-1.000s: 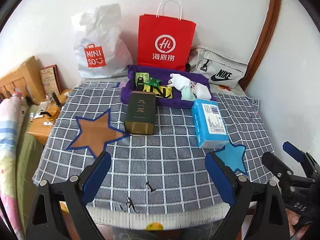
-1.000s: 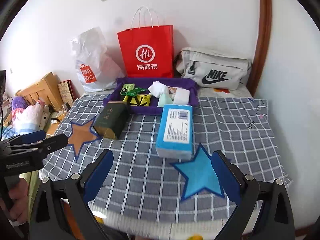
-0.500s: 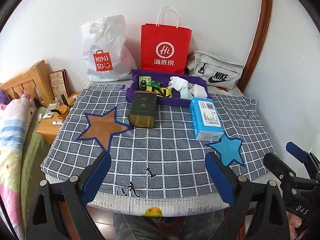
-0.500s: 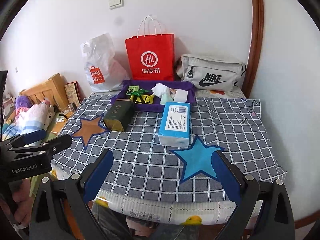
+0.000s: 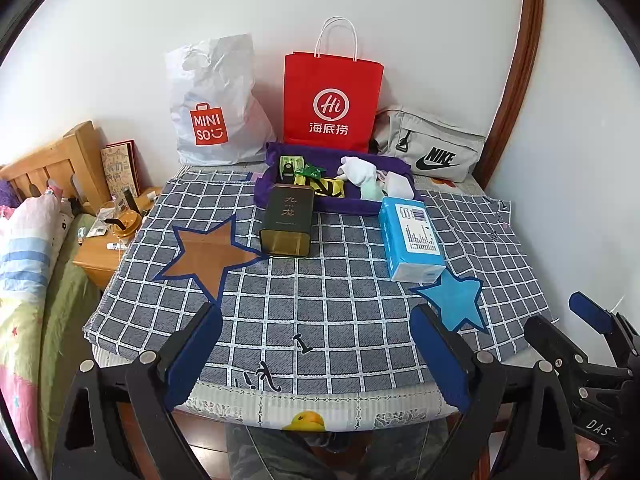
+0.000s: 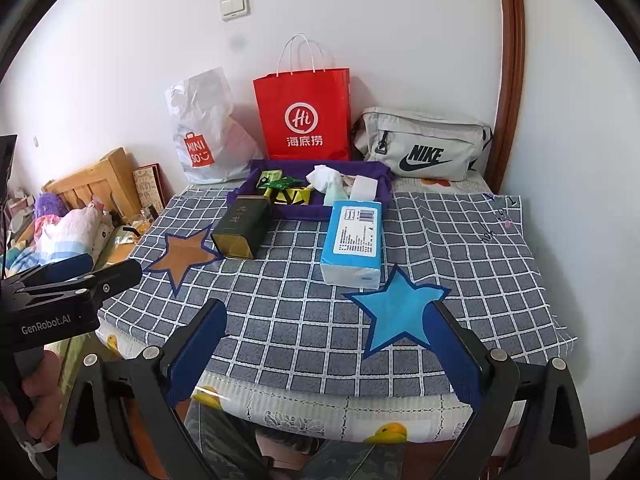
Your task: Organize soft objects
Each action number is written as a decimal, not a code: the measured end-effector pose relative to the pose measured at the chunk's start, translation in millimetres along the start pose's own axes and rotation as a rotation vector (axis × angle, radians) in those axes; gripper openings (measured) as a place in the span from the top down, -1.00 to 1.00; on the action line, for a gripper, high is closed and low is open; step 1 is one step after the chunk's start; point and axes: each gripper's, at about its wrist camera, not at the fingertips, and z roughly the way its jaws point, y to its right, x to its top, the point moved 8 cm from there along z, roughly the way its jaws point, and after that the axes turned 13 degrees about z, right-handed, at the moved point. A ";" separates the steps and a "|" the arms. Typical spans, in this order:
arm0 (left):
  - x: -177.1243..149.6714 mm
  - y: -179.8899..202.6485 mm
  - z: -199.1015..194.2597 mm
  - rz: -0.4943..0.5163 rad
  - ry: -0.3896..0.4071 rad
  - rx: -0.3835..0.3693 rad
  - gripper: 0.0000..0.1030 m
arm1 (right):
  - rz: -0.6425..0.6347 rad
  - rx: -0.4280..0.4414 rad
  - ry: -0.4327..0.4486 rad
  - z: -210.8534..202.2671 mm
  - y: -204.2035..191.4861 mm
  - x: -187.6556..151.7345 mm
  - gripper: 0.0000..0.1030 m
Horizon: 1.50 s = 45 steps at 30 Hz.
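Both wrist views looked from off the near edge, facing the far wall, sharing the whole checked surface (image 5: pixel 340 300).

Tissue pack (image 5: pixel 412 236) hides purple tray's (image 5: pixel 268 192) right corner.

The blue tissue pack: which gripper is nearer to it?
Right, slightly. The right gripper faces the blue tissue pack almost straight ahead; the left gripper has it ahead, off to its right.
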 end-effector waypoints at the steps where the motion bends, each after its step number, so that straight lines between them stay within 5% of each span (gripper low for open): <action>1: 0.1 -0.2 0.1 0.001 0.000 -0.001 -0.84 | 0.000 0.002 0.000 0.1 1.0 0.3 -0.89; 45: -3.1 5.6 -3.2 0.004 0.000 -0.007 -0.85 | 0.002 0.043 0.008 -5.0 -2.1 -1.3 -0.89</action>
